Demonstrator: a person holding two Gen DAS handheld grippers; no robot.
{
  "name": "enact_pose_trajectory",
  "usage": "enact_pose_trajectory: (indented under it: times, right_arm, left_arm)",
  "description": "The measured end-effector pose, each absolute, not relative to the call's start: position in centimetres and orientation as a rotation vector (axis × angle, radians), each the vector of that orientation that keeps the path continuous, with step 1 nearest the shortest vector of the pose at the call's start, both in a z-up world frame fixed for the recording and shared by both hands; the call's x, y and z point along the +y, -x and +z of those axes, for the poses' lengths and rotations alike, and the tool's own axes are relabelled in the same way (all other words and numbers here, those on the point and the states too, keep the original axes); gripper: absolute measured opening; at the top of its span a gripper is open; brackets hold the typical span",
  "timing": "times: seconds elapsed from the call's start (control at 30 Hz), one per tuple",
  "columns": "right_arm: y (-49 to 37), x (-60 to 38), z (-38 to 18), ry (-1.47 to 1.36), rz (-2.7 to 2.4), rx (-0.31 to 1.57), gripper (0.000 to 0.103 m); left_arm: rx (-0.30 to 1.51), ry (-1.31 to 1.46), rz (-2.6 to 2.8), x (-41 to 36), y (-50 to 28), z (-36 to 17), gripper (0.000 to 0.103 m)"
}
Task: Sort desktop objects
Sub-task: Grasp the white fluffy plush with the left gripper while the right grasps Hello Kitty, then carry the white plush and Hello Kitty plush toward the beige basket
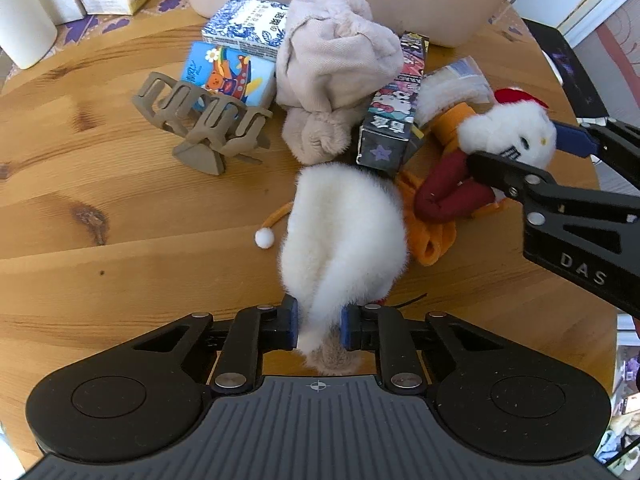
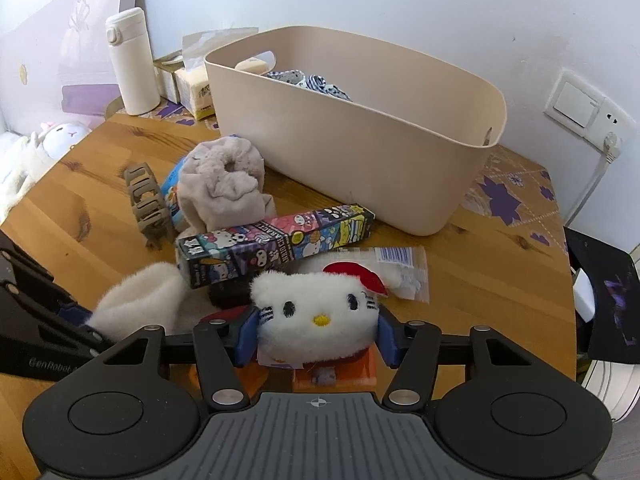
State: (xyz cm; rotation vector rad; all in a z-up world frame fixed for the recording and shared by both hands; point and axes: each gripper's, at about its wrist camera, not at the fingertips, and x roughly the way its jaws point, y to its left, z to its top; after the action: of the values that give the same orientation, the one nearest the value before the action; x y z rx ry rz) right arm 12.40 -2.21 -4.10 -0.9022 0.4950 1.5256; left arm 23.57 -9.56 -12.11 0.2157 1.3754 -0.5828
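A white fluffy plush piece (image 1: 344, 224) with a brownish end lies on the wooden table (image 1: 120, 220). My left gripper (image 1: 320, 324) is shut on its near end, both blue pads pressing into the fur. A white cat plush (image 2: 316, 300) with a red bow and orange clothes lies to the right. My right gripper (image 2: 316, 338) is shut on its head, one pad at each cheek. In the left wrist view the right gripper (image 1: 516, 146) reaches in from the right onto that plush (image 1: 492, 128). The white fluffy piece (image 2: 136, 300) also shows at the lower left of the right wrist view.
A beige bin (image 2: 360, 152) with patterned items inside stands at the back. In front of it lie a cartoon-printed box (image 2: 276, 240), a beige fluffy cloth (image 2: 224, 184), a grey-brown hair claw (image 1: 204, 124), two tissue packs (image 1: 228, 76), and a clear packet (image 2: 400, 268). A white bottle (image 2: 130, 64) stands back left.
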Motion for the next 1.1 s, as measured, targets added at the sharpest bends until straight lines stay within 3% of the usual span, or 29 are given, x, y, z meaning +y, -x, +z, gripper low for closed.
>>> enact_pose_trajectory:
  times: [1.1]
  right_arm:
    - [-13.9,-8.6,2.7,0.749,1.509,0.405,0.055]
  left_arm:
    - [1.105,-0.279,-0.534,-4.6,-22.8,-4.0,0.018]
